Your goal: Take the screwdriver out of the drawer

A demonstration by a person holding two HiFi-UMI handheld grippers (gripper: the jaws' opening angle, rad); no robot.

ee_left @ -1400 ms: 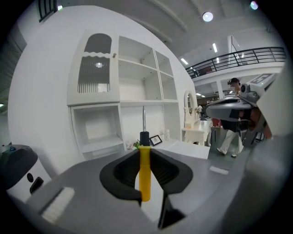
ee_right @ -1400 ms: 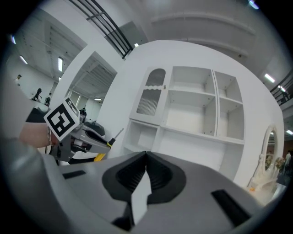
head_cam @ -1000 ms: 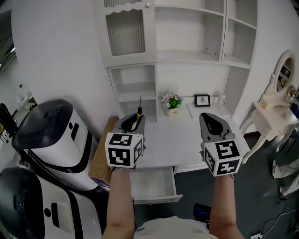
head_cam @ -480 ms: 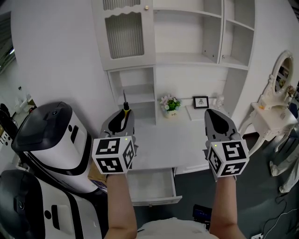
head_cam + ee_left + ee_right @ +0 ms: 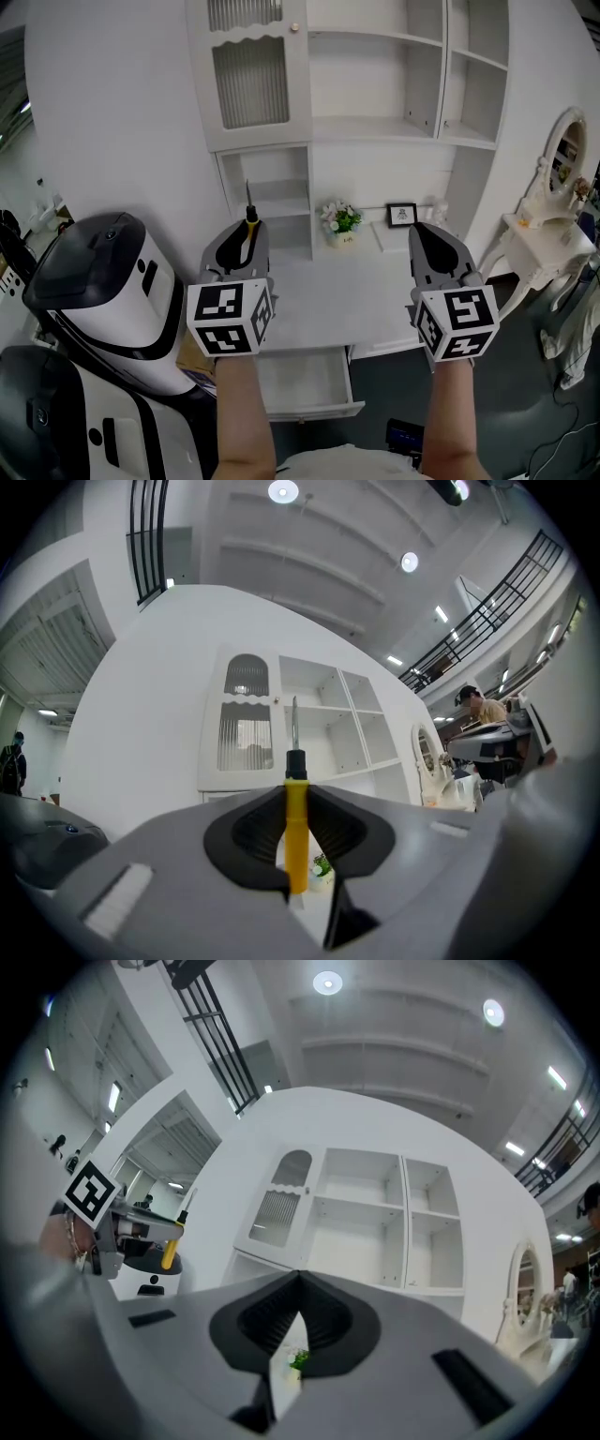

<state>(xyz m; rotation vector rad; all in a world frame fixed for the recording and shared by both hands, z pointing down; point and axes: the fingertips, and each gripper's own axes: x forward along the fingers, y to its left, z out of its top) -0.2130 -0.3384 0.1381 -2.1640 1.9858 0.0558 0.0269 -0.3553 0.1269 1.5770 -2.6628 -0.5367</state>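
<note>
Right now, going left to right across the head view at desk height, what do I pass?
White-and-black machine → left gripper, shut on the screwdriver → flower pot → right gripper → dressing table.

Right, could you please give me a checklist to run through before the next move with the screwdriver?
1. Screwdriver gripped: ok, the left gripper clamps its yellow handle between its jaws, shaft pointing up.
2. Screwdriver out of the drawer: ok, held up clear of it.
3. Right gripper free: ok, jaws together, nothing between them.
4. Bare space on the desk for setting down: ok, in front of the flowers.
5. Drawer closed: not ok, it stands open.
</note>
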